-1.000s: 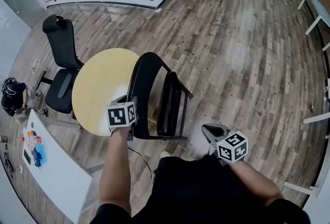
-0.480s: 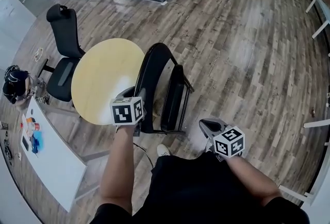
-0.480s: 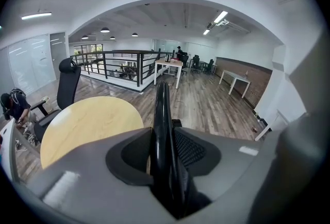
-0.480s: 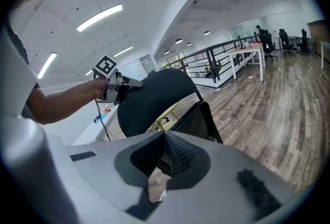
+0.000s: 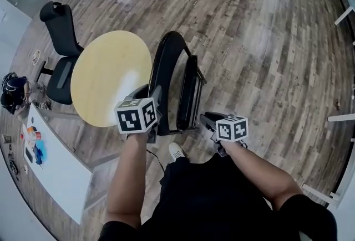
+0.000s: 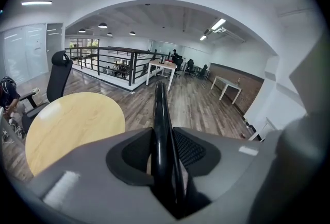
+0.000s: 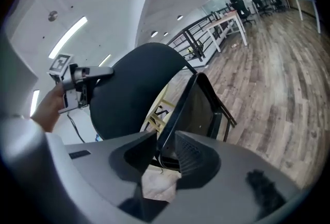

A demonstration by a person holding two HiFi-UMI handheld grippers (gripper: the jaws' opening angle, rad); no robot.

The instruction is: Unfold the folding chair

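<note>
Right gripper (image 5: 204, 120): I brought it in from low right, well apart from the black metal folding chair (image 5: 166, 62), to just beside its seat (image 5: 188, 93).
Right jaws: together before, now opening; seat edge lines up in the gap, ungripped.
Left gripper (image 5: 157, 91): jaws closing a little further on the chair's backrest.

"Was there any writing to read?"

"None. By the chair (image 5: 188, 93) there were only black-and-white square patterns. They stood on one cube (image 5: 136, 116) at the chair's lower left and on the other cube (image 5: 231, 128) at its lower right. They were coded squares, not letters or numbers."

"And the small things (image 5: 33, 148) on the white table (image 5: 61, 190), far left of the chair?"

"If they carried labels, the print was too small to make out."
</note>
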